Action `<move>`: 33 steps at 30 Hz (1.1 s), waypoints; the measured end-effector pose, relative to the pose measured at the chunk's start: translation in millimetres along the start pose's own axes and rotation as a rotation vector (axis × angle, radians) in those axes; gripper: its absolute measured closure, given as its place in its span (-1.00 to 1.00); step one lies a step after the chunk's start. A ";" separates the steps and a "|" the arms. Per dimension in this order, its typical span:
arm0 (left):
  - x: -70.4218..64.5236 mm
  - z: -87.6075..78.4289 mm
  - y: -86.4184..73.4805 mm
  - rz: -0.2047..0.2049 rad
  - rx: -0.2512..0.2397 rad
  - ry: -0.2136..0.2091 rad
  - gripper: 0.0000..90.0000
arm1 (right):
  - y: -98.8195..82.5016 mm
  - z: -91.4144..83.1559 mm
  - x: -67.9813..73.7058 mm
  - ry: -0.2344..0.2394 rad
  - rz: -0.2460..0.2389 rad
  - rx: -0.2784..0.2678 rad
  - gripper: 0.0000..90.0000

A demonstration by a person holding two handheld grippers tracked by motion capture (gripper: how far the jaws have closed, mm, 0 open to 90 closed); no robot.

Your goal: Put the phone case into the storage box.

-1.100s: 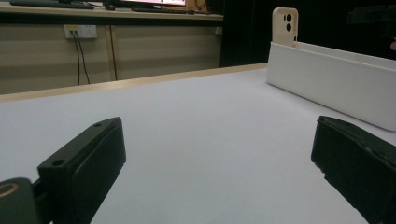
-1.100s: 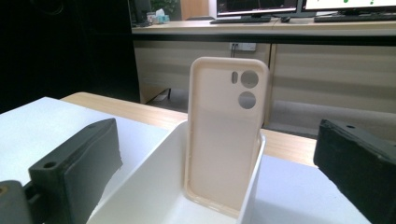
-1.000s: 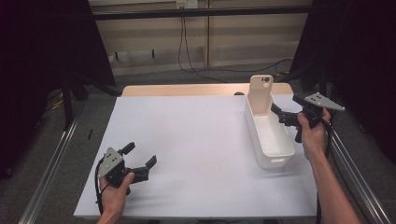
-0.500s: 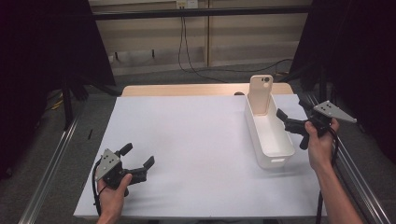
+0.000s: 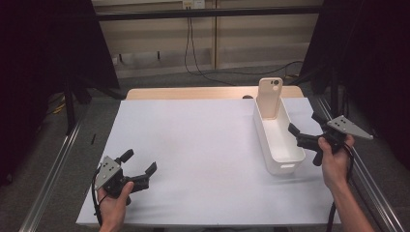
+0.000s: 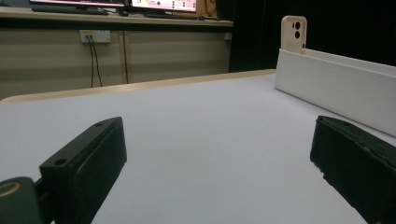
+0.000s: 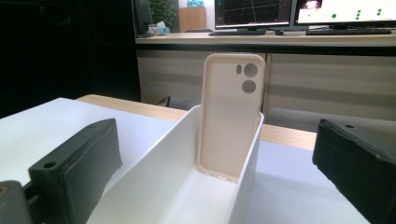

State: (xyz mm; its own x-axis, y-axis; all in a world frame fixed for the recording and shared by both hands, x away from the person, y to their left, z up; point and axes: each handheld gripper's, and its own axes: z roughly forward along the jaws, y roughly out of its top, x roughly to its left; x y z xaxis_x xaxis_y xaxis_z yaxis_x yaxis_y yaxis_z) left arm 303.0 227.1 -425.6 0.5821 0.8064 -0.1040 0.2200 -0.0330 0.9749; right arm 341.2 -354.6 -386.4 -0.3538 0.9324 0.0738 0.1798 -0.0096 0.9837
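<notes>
Inside the white bin, a phone case's hollow inner face.

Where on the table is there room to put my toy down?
The white table is bare between the left tongs and the long white bin. It is crowded at the right edge, where the right tongs sit beside the bin holding the upright phone case.

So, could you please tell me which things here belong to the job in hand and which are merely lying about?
In the job:
- phone case, standing upright against the far end of the bin
- white bin
- right gripper, jaws open, beside the bin

Lying about:
- left gripper, jaws open, idle at the table's near left
- white table
- monitors on the desk behind
</notes>
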 end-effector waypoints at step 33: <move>-6.1 -2.8 -1.2 0.036 0.039 0.046 -0.92 | -43.9 -78.1 30.0 -0.052 0.018 0.015 -0.97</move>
State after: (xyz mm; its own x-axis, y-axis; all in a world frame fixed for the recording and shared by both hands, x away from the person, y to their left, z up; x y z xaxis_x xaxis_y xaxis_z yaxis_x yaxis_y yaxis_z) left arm 297.0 223.9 -425.6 0.5537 0.8306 -0.0585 0.2301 -0.0851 0.9694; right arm 251.0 -354.4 -414.5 -0.3023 0.9496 0.0829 0.1999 -0.0218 0.9796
